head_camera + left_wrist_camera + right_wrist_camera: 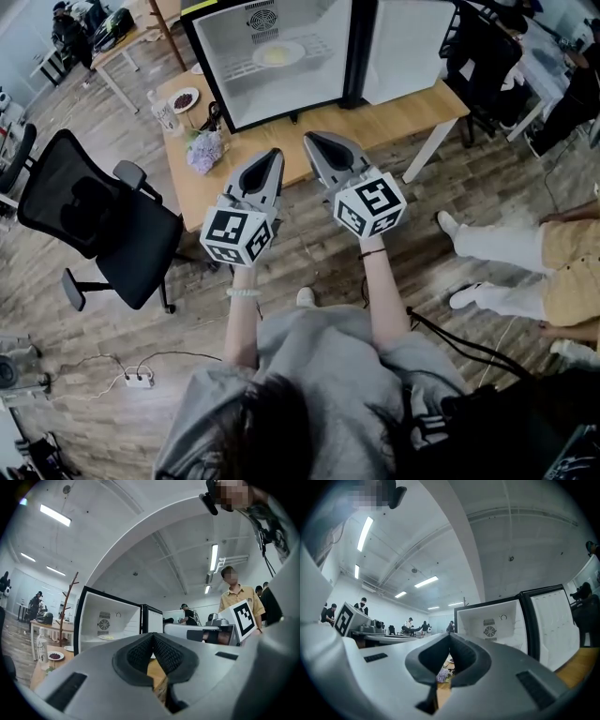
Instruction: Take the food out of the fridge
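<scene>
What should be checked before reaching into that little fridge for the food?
1. Fridge door open: ok.
2. Food in sight on its plate inside the fridge: ok.
3. Left gripper empty: ok.
4. Right gripper empty: ok.
5. Jaws apart, ready to grasp: not ok, both pairs are together.
6. Flowers out of the left gripper's way: cannot tell.

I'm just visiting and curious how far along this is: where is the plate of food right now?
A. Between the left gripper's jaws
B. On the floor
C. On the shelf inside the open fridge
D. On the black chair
C: the plate lies on the shelf inside the open fridge, while the left gripper and right gripper are shut on nothing, short of it.
</scene>
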`<state>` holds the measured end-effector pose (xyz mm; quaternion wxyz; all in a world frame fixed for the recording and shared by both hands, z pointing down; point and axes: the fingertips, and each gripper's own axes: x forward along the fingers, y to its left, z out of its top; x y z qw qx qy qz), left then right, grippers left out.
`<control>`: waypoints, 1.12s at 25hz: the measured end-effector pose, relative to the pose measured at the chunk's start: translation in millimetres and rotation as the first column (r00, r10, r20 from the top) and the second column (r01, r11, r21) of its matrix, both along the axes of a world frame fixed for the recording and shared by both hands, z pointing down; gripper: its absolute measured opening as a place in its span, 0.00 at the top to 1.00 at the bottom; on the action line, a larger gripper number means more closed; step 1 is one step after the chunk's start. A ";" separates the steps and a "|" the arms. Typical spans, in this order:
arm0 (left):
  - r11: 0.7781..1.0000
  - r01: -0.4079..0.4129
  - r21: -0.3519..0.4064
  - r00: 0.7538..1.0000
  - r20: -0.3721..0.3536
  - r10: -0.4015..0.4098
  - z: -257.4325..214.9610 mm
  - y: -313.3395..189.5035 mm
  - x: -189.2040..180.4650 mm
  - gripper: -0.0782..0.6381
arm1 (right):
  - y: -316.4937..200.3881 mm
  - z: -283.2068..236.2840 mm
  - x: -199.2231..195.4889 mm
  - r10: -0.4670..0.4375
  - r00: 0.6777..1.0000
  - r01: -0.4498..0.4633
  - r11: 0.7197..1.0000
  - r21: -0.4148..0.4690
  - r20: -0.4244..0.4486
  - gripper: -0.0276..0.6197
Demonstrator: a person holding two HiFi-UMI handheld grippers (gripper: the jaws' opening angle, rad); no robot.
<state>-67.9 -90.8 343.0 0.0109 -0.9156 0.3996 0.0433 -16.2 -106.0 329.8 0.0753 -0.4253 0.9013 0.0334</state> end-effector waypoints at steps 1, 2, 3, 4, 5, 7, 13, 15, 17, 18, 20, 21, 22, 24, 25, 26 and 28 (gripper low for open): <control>1.000 -0.001 -0.001 1.000 0.001 0.001 1.5 -5.6 -2.4 0.88 | -6.3 1.3 -2.2 -0.001 1.000 0.001 1.000 -0.002 0.005 0.95; 1.000 -0.002 -0.004 1.000 0.002 0.002 3.6 -11.1 -4.9 0.88 | -12.4 3.3 -4.6 -0.001 1.000 0.001 1.000 -0.004 0.008 0.95; 1.000 -0.002 -0.007 1.000 0.002 0.002 6.2 -16.3 -7.4 0.88 | -18.0 5.5 -7.1 -0.002 1.000 0.002 1.000 -0.006 0.008 0.95; 1.000 -0.001 -0.011 1.000 0.000 0.001 8.7 -20.9 -10.2 0.88 | -22.8 7.9 -10.0 -0.003 1.000 0.003 1.000 -0.008 0.006 0.95; 1.000 0.001 -0.014 1.000 -0.001 -0.001 10.7 -24.8 -13.3 0.88 | -26.7 10.0 -13.2 -0.006 1.000 0.006 1.000 -0.011 0.004 0.95; 1.000 0.005 -0.020 1.000 -0.003 -0.006 12.8 -31.3 -18.4 0.88 | -33.7 13.1 -18.5 -0.011 1.000 0.011 1.000 -0.017 0.005 0.95; 0.999 0.027 -0.041 1.000 -0.007 -0.027 20.1 -47.6 -28.8 0.88 | -54.0 24.3 -27.2 -0.026 1.000 0.026 0.998 -0.052 0.003 0.95; 0.998 0.038 -0.051 0.999 -0.009 -0.039 22.5 -53.7 -31.1 0.88 | -60.6 27.5 -27.3 -0.030 1.000 0.030 0.998 -0.063 0.005 0.95; 0.997 0.044 -0.060 0.999 -0.012 -0.044 24.6 -61.0 -29.6 0.88 | -68.7 30.0 -24.7 -0.033 0.999 0.033 0.997 -0.071 0.006 0.95; 0.997 0.046 -0.064 0.999 -0.013 -0.047 25.8 -65.0 -27.7 0.88 | -73.3 31.1 -23.1 -0.036 0.999 0.036 0.997 -0.074 0.005 0.95; 0.996 0.054 -0.069 0.998 -0.016 -0.055 28.0 -76.0 -23.2 0.88 | -84.9 32.2 -19.9 -0.048 0.999 0.048 0.996 -0.075 0.002 0.95; 0.996 0.058 -0.070 0.998 -0.017 -0.059 28.2 -83.4 -20.5 0.88 | -92.4 31.8 -18.1 -0.055 0.998 0.055 0.996 -0.075 0.001 0.95; 0.996 0.062 -0.071 0.998 -0.018 -0.063 27.7 -91.4 -17.2 0.88 | -100.5 30.9 -15.8 -0.062 0.998 0.062 0.995 -0.075 0.001 0.95; 0.995 0.066 -0.072 0.998 -0.020 -0.067 25.0 -107.2 -9.4 0.88 | -116.7 28.6 -10.2 -0.075 0.997 0.075 0.994 -0.078 -0.001 0.95; 0.995 0.068 -0.070 0.997 -0.022 -0.070 22.6 -115.6 -5.7 0.88 | -125.5 27.0 -7.5 -0.081 0.997 0.081 0.994 -0.078 -0.005 0.95; 0.995 0.071 -0.068 0.997 -0.025 -0.072 20.2 -124.5 -2.2 0.88 | -134.9 25.2 -4.8 -0.087 0.996 0.086 0.993 -0.078 -0.009 0.95; 0.995 0.077 -0.066 0.996 -0.027 -0.079 17.4 -141.8 4.8 0.88 | -152.9 22.5 1.0 -0.096 0.995 0.095 0.992 -0.077 -0.015 0.95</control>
